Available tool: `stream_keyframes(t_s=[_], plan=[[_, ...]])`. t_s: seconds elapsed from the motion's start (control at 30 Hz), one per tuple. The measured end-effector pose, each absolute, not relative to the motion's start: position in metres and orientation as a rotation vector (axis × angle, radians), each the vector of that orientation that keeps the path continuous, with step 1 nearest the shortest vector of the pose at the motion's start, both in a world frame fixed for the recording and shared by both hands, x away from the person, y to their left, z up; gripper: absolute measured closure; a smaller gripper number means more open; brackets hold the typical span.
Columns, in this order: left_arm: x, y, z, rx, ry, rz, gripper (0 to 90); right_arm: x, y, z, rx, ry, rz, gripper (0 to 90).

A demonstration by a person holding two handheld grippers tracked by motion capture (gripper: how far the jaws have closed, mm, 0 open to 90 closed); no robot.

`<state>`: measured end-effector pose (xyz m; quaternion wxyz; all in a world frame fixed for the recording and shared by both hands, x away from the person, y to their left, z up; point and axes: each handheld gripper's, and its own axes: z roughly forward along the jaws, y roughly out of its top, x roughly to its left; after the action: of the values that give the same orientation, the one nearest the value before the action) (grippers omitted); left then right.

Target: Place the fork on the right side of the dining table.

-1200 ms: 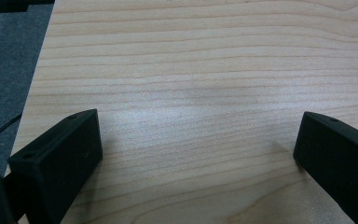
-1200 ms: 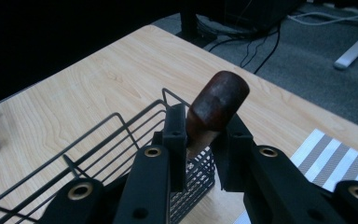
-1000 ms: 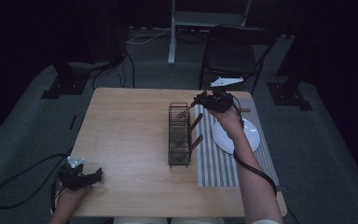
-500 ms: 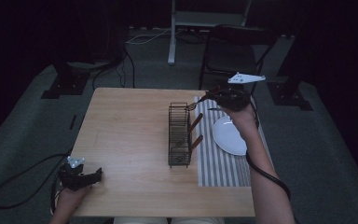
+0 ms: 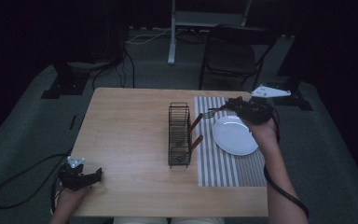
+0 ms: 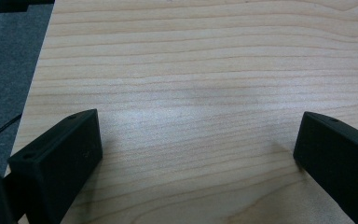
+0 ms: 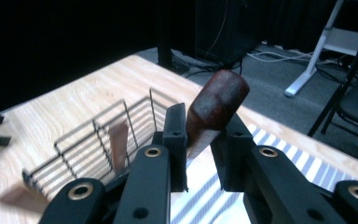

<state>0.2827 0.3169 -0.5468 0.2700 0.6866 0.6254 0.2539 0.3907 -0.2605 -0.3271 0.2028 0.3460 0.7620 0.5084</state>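
Now lifted clear of the rack (image 5: 179,135), the right gripper (image 5: 235,105) clamps a wooden-handled fork (image 5: 216,111), its tines pointing rackward, lying near level.

Folding chair (image 5: 235,51) beyond wooden table (image 5: 126,126)

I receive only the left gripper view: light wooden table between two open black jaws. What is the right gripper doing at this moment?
Observer: The right gripper is shut on a utensil with a reddish-brown wooden handle. In the high view, its metal end looks like fork tines.
Operator: What stands near it?
Observer: A black wire rack stands on the table beside a grey striped mat. Two more wooden handles lean out of the rack.
Operator: Is something lying on this mat?
Observer: Yes, a round white plate lies on it, just in front of the right gripper in the high view.
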Motion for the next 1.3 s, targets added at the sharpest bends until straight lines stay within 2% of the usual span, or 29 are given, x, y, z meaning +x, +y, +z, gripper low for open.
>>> stream_keyframes(t_s=[0.73, 0.93, 1.3], plan=[[0.283, 0.317, -0.547, 1.851, 1.686, 0.683, 1.4, 0.307, -0.291, -0.419, 1.117, 2.216, 1.387, 76.7], [0.282, 0.317, -0.547, 1.849, 1.688, 0.685, 1.4, 0.295, -0.302, -0.435, 1.162, 2.230, 1.351, 76.6], [0.282, 0.317, -0.547, 1.850, 1.689, 0.684, 1.4, 0.294, -0.322, -0.449, 1.232, 2.239, 1.402, 75.9]])
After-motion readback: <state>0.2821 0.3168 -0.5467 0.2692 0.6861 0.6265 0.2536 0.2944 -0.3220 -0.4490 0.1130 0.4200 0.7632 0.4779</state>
